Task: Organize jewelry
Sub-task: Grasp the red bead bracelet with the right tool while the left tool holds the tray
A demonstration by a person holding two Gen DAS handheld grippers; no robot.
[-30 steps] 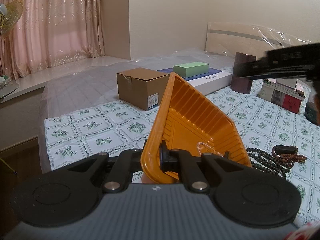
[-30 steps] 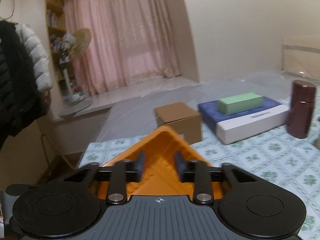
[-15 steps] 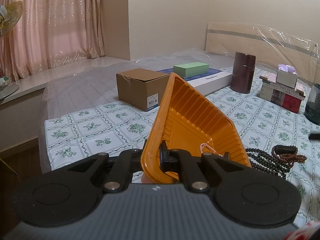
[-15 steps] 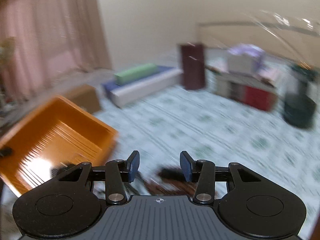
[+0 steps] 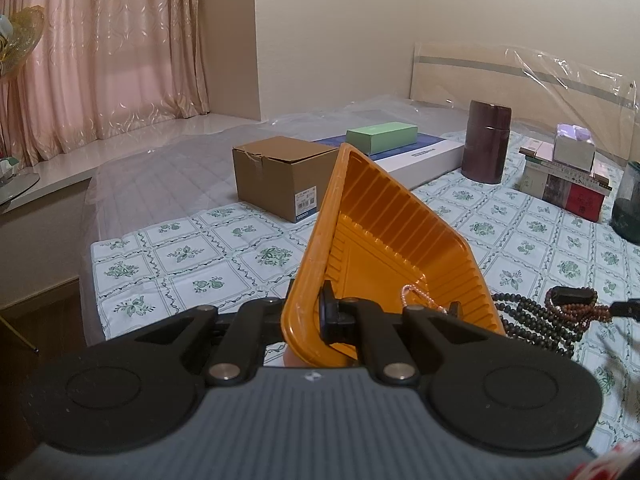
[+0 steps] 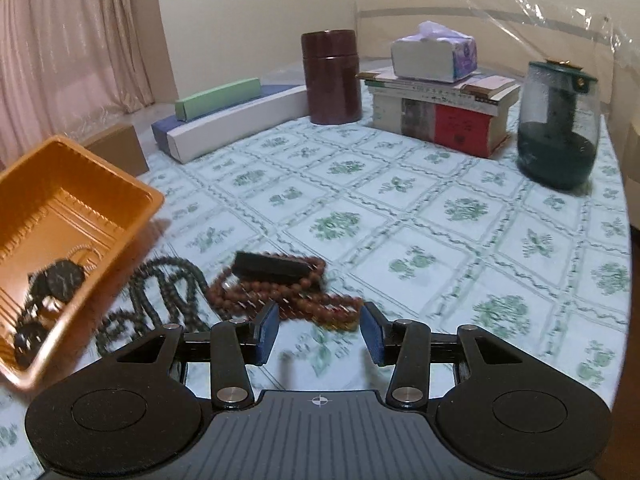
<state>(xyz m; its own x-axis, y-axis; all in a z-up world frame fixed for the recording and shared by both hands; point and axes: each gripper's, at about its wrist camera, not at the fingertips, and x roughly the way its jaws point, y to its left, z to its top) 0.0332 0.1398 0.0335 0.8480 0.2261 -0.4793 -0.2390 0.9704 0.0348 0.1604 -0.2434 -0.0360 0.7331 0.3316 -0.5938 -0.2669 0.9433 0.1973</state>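
The reddish-brown beads lie on the flowered bedcover, just ahead of my right tongs, whose jaws have just been opening and stand apart with nothing between them. Dark beads lie touching them on the left, beside the orange tray. My left tongs are clamped on the tray's rim, holding it tilted; a thin pink chain lies inside. A second ago my right tongs pointed over the tray; now they point at the beads.
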